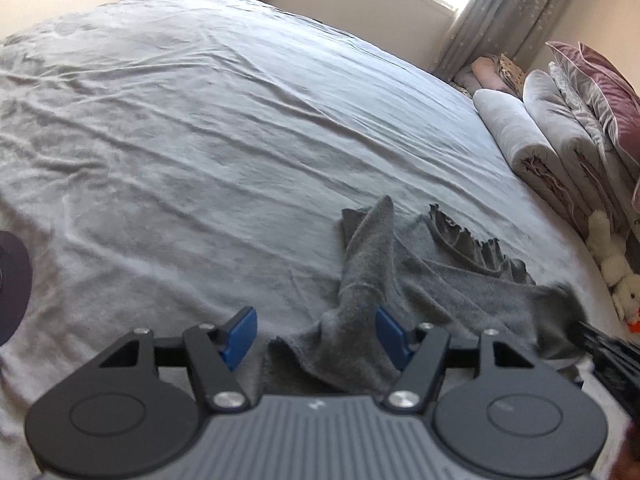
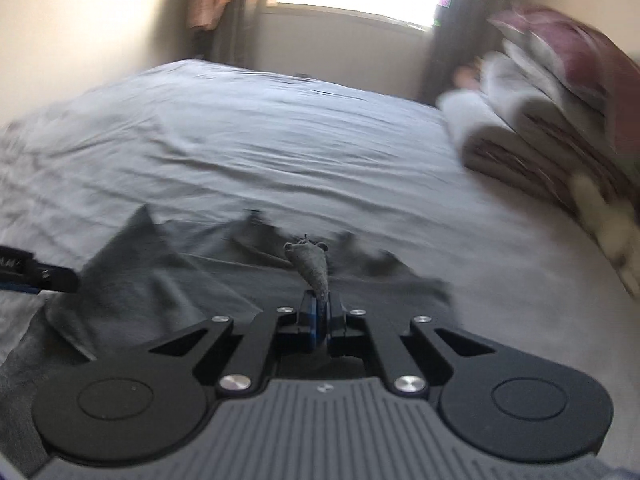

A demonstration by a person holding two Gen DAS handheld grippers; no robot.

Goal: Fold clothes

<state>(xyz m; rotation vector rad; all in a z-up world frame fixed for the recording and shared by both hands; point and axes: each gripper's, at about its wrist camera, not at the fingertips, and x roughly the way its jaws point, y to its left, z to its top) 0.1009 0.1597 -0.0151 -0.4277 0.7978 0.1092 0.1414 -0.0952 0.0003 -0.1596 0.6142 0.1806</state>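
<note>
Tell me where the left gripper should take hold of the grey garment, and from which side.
Probably the raised fold of the grey garment lying between the open left gripper. Come straight down over it: the ridge stands up off the bed sheet, so the pads can close across it.

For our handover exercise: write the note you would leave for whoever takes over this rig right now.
Right claw: shut on a pinched-up bit of the grey cloth.
Left claw: open, a ridge of the cloth between its pads, not gripped.
Cloth: crumpled at the near edge of the bed, fringe on the far side.
Done: one hold taken.
Left: take the second hold, spread the cloth flat, fold it.
</note>
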